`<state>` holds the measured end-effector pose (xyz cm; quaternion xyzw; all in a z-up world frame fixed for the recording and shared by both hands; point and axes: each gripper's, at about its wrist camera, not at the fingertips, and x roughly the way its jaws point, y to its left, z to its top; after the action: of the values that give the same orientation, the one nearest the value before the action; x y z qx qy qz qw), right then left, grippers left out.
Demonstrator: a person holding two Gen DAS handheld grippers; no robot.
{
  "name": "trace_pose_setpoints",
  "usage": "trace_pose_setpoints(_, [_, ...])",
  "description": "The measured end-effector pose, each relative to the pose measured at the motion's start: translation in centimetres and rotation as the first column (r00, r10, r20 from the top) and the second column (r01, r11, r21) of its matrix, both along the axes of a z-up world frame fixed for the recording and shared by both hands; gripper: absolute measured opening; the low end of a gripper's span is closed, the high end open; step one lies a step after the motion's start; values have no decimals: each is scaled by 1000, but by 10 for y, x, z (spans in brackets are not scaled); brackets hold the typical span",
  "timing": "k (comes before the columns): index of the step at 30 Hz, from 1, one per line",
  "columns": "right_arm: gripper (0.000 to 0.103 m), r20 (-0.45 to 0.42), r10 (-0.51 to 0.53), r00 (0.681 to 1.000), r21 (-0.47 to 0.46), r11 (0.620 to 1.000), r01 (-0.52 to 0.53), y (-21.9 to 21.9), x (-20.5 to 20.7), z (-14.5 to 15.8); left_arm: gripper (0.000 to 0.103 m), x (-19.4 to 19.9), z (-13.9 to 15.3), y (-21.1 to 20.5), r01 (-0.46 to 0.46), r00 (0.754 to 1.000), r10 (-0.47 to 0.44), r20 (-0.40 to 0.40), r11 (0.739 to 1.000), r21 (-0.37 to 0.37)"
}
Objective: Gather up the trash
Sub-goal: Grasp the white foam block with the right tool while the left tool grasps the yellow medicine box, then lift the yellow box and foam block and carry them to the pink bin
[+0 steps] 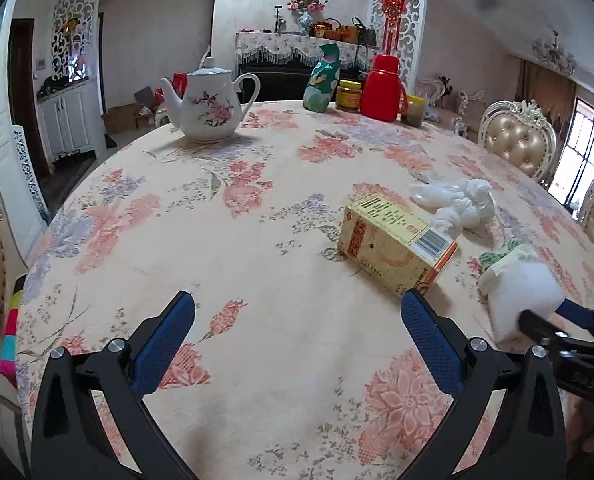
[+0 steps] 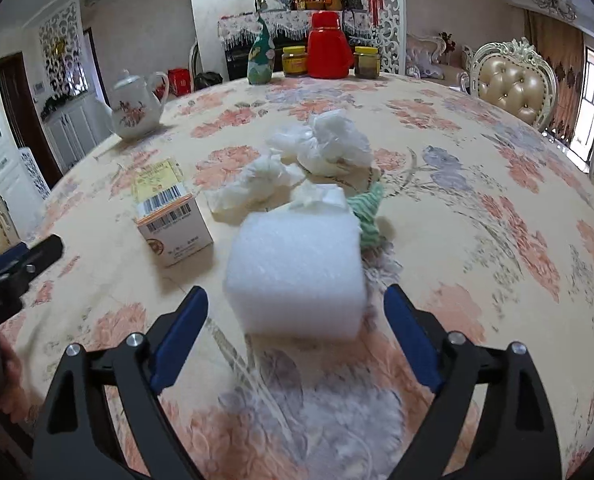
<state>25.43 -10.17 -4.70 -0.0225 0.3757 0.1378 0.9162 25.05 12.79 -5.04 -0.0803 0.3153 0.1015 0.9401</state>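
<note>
**Both tongs spread above the table, foam block between the right pair**

Left wrist view: the left gripper (image 1: 297, 320) is held with its two blue-padded fingers spread wide and nothing between them, over the floral tablecloth (image 1: 257, 220). One yellow carton (image 1: 397, 240) is seen lying on its side just ahead of the right-hand finger, close to its tip. One white foam block (image 1: 517, 288) is seen further right, with the tip of the right gripper (image 1: 545, 322) against its near end. One bundle of crumpled white plastic bags (image 1: 457, 200) lies behind the carton. At the far rim are counted one white teapot (image 1: 209, 104), one green packet (image 1: 323, 80), one red thermos (image 1: 383, 88) and two yellow-lidded jars (image 1: 348, 96).

Right wrist view: the right gripper (image 2: 297, 312) is likewise spread open, gripping nothing. The foam block (image 2: 297, 276) sits between the two finger tips; a gap is seen on each side. Directly behind the block are stacked a scrap of white tissue (image 2: 317, 196), a green wad (image 2: 369, 212) and the plastic bags (image 2: 321, 148). The carton (image 2: 169, 212) stands left of the block, apart from it, and beyond the carton the left gripper (image 2: 29, 256) enters at the left edge. Two tufted chairs (image 2: 513, 84) are seen at the right
</note>
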Motion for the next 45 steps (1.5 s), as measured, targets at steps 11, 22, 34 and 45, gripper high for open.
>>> trace_pose_setpoints(11, [62, 69, 9, 998, -15, 1000, -8, -18, -10, 6, 96, 43, 7, -33, 19, 1000, -21, -20, 996, -89])
trace_pose_setpoints(22, [63, 73, -38, 997, 99, 995, 31, -71, -25, 16, 93, 121, -13, -71, -99, 990, 94, -101, 994, -47])
trace_pose_setpoints(34, [63, 73, -63, 995, 169, 984, 50, -90, -37, 18, 54, 106, -20, -74, 0, 993, -7, -115, 998, -56])
trace_pose_setpoints(45, [63, 80, -61, 995, 181, 982, 46, -91, -65, 18, 51, 28, -6, -85, 145, 989, -147, -25, 986, -87])
